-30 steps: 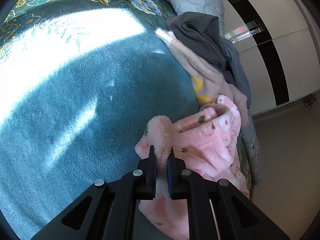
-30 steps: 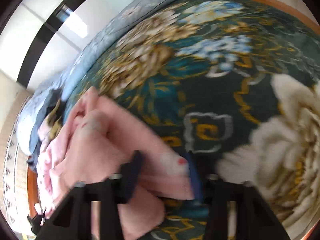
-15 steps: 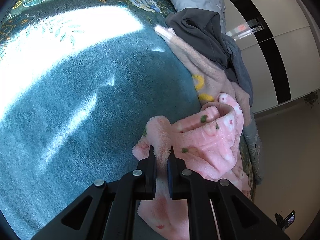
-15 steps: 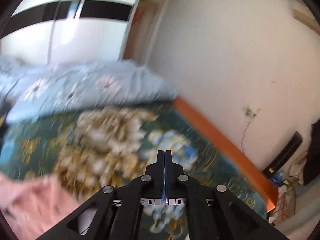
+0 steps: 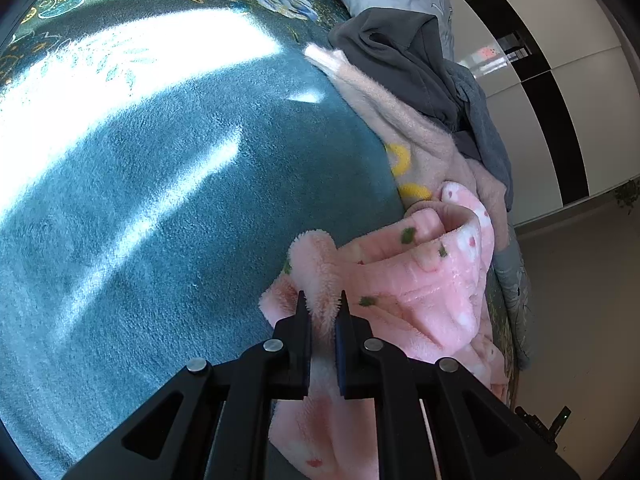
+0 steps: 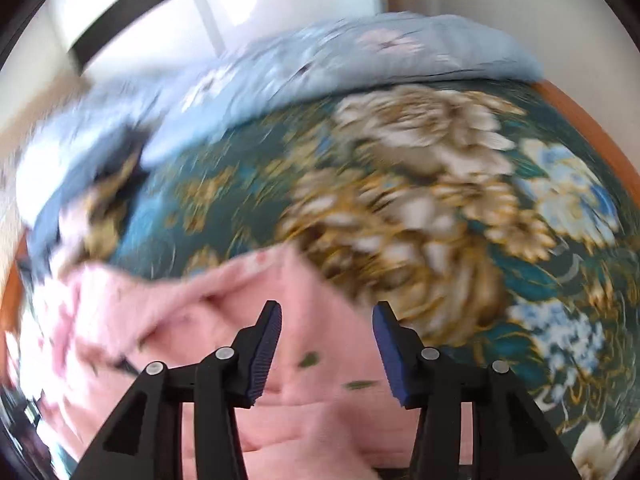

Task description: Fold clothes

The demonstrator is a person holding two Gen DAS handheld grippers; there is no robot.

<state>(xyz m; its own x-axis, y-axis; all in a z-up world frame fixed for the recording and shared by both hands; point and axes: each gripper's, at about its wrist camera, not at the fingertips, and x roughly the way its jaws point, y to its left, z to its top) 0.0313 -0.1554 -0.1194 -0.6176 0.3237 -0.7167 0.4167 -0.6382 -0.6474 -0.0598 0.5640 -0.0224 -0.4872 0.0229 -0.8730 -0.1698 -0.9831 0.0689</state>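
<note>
Broadly spread, teal floral blanket, serving as folding surface. Heaped at its edge, other clothes, seemingly awaiting a turn. Nearer, pink fleece garment, rumpled. Clamped on its fluffy edge, left gripper, anchoring. Above the fleece, right gripper, jaws opening, empty, probably seeking another edge.

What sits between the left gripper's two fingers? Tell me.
A fluffy edge of the pink fleece garment is pinched between the left gripper fingers, seen in the left wrist view.
</note>
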